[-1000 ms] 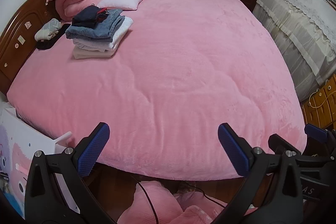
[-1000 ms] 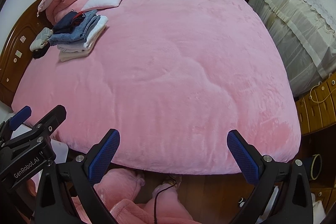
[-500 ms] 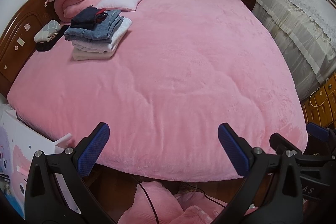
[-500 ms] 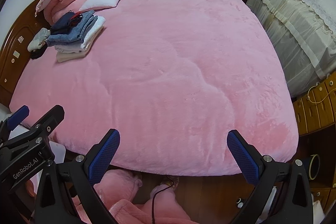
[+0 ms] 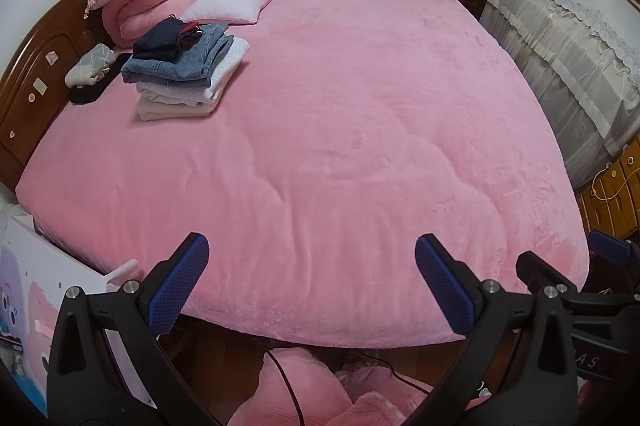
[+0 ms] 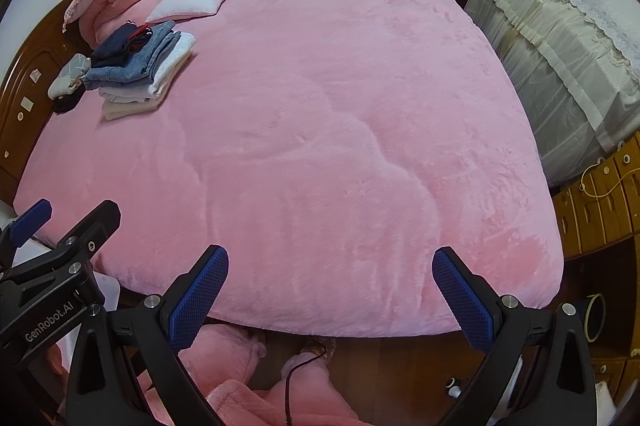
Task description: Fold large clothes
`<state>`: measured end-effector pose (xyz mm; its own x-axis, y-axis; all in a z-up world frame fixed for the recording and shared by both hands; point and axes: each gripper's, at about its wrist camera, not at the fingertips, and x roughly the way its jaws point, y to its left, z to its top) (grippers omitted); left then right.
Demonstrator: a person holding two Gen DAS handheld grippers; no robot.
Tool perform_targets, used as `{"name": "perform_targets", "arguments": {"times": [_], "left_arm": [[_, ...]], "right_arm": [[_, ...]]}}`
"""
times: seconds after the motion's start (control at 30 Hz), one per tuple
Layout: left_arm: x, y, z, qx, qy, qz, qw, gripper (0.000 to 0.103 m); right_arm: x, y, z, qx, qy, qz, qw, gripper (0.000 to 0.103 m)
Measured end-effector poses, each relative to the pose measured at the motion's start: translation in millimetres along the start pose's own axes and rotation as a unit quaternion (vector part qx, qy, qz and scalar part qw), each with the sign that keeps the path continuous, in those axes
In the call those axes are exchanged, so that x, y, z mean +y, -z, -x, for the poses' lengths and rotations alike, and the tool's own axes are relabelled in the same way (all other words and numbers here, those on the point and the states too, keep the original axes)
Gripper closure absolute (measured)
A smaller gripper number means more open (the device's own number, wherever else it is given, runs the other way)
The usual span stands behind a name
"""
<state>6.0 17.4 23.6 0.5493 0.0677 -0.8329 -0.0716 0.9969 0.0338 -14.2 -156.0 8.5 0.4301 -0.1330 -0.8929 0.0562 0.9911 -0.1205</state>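
Left wrist view. The fingers [image 5: 178, 284] of the left gripper [image 5: 308, 284] are spread wide and hold nothing; they hang over the near edge of the bed [image 5: 360, 130], above a pink garment [image 5: 304, 386] heaped on the floor just below that edge. A black cable [image 5: 290, 382] crosses the heap. A stack of folded clothes [image 5: 184, 70] sits near the bed's far left corner, beside the headboard [image 5: 28, 82].

Right wrist view. The right gripper [image 6: 330, 292] is likewise released and empty, over the same near edge, with the left gripper just beside it. The pink garment [image 6: 236, 378] lies below, the cable [image 6: 294, 380] running over it.

Probable hazards. Reaching down for the garment, a finger could catch the cable together with the cloth, dragging whatever it is attached to. The garment looks thick and bulky; a shallow pinch may slip off as it is lifted. Pink on pink, its edges may be hard to find once it is spread on the bed.
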Motion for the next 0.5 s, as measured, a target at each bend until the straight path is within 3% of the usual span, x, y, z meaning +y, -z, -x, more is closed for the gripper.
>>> {"name": "perform_targets", "arguments": {"times": [0.5], "left_arm": [[-0.1,-2.2,-1.1,-0.003,0.0,-0.012,0.9999,0.001]], "right_arm": [[-3.7,-0.1,5.7,-0.009,0.009,-0.003,1.0,0.0]]}}
